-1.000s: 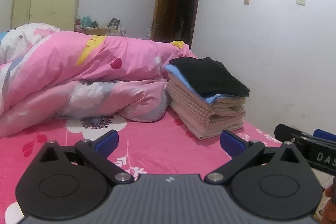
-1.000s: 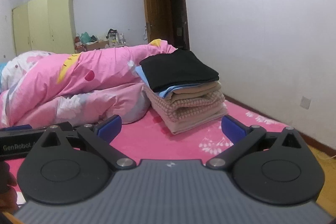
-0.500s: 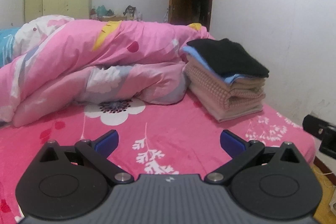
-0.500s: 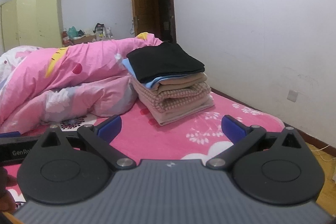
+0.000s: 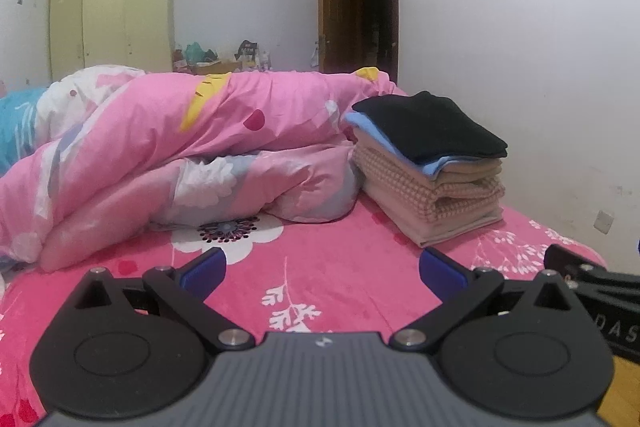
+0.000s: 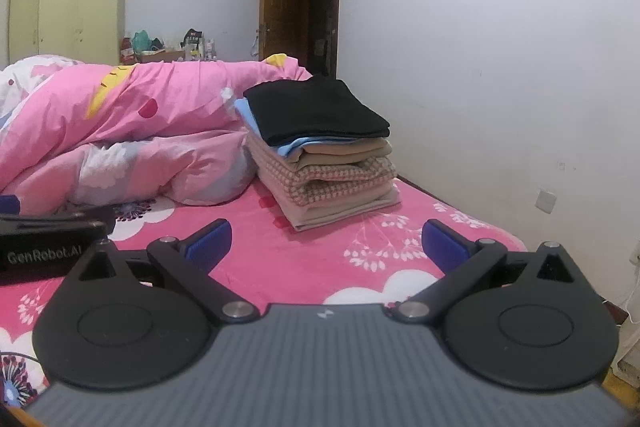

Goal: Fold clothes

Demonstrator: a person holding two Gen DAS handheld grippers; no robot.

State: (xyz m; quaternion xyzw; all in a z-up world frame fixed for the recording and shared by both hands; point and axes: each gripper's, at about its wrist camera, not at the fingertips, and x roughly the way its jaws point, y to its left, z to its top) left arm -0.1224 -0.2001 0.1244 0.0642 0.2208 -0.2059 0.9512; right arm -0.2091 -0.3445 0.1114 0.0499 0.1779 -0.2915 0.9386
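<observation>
A stack of folded clothes (image 5: pixel 432 167) (image 6: pixel 324 155) stands on the pink floral bed sheet (image 5: pixel 328 275) (image 6: pixel 360 239), close to the wall. A black garment (image 5: pixel 432 125) (image 6: pixel 316 111) tops it, with blue, tan and pink checked layers beneath. My left gripper (image 5: pixel 322 267) is open, empty, and hovers over the sheet well short of the stack. My right gripper (image 6: pixel 326 241) is also open and empty, likewise short of the stack. Each gripper's body shows at the edge of the other's view.
A bunched pink quilt (image 5: pixel 180 147) (image 6: pixel 120 131) lies across the bed left of the stack. The white wall (image 5: pixel 520 67) runs along the bed's right side. A yellow wardrobe (image 5: pixel 112 23), a cluttered table and an open brown door (image 5: pixel 356 3) stand at the back.
Both grippers have pulled back from the stack and risen, so the stack looks smaller and more of the sheet shows. Both stayed open and empty.
</observation>
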